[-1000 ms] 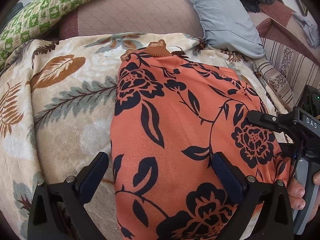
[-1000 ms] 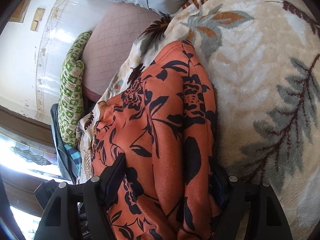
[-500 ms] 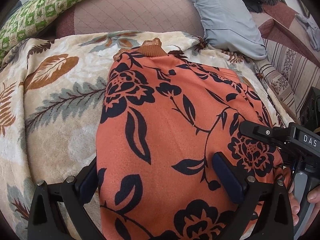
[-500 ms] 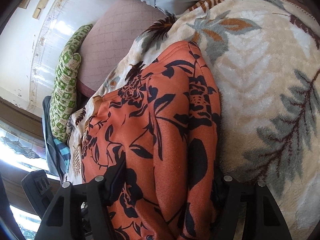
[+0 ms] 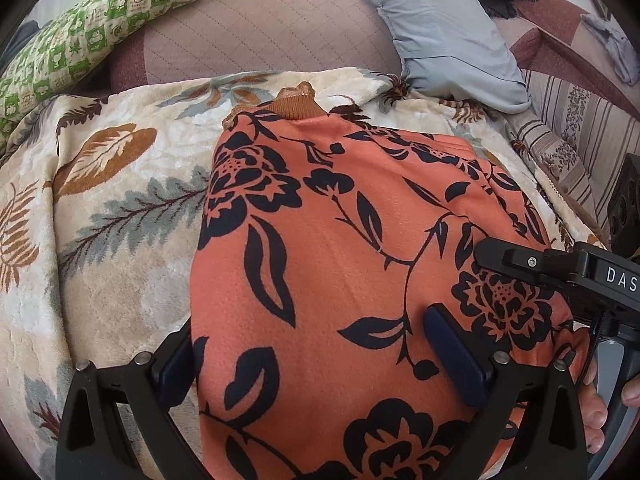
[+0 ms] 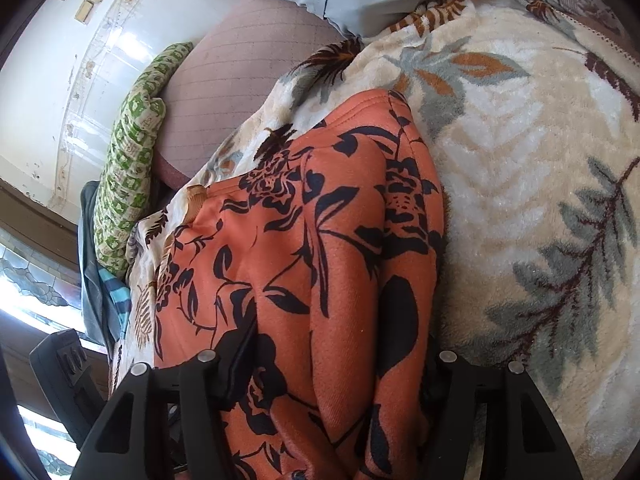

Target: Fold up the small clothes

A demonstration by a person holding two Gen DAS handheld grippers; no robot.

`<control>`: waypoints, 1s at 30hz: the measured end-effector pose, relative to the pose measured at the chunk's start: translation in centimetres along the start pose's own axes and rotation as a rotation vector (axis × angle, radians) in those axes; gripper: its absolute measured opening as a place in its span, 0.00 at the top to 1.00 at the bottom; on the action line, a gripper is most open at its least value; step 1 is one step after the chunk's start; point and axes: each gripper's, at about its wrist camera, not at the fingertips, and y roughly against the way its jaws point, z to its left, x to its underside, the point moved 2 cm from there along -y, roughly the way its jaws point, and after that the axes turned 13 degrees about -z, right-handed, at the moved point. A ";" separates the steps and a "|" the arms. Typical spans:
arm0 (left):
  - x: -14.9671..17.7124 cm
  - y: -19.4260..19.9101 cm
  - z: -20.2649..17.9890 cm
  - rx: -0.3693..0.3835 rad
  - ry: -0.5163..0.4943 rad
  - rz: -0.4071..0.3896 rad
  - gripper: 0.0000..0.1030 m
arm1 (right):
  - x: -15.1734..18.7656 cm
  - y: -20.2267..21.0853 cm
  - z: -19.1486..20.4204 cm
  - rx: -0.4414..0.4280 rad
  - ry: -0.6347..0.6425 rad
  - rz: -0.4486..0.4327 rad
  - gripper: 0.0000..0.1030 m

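Orange garment (image 5: 360,260) now nearer left gripper (image 5: 320,356)

A cream blanket (image 5: 120,240) with brown and grey leaf prints covers the bed. Beyond it lie a quilted mauve cushion (image 5: 256,36), a green checked pillow (image 5: 88,32) and a grey-blue pillow (image 5: 444,28). A striped cover (image 5: 580,136) shows at right. A glossy white wall (image 6: 80,60) stands above a bright window (image 6: 24,292).

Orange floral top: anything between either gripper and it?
Nothing visible. The orange floral top already lies between the fingers of the left gripper and of the right gripper, spread on the leaf-print blanket.
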 end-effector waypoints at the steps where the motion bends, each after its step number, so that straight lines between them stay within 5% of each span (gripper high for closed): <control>1: 0.0 0.0 0.0 -0.001 -0.001 -0.001 0.01 | 0.0 0.0 0.2 0.005 0.013 -0.004 0.39; 9: 0.0 0.5 -0.2 0.003 -0.021 -0.010 0.05 | -0.1 0.5 1.7 0.031 0.091 -0.028 0.47; 23: -0.6 2.8 0.2 0.031 -0.031 -0.035 0.29 | 0.0 2.1 5.2 0.034 0.224 -0.106 0.54; 30: -1.1 4.2 1.4 0.008 -0.013 -0.069 0.30 | 0.6 2.7 8.0 0.010 0.277 -0.123 0.55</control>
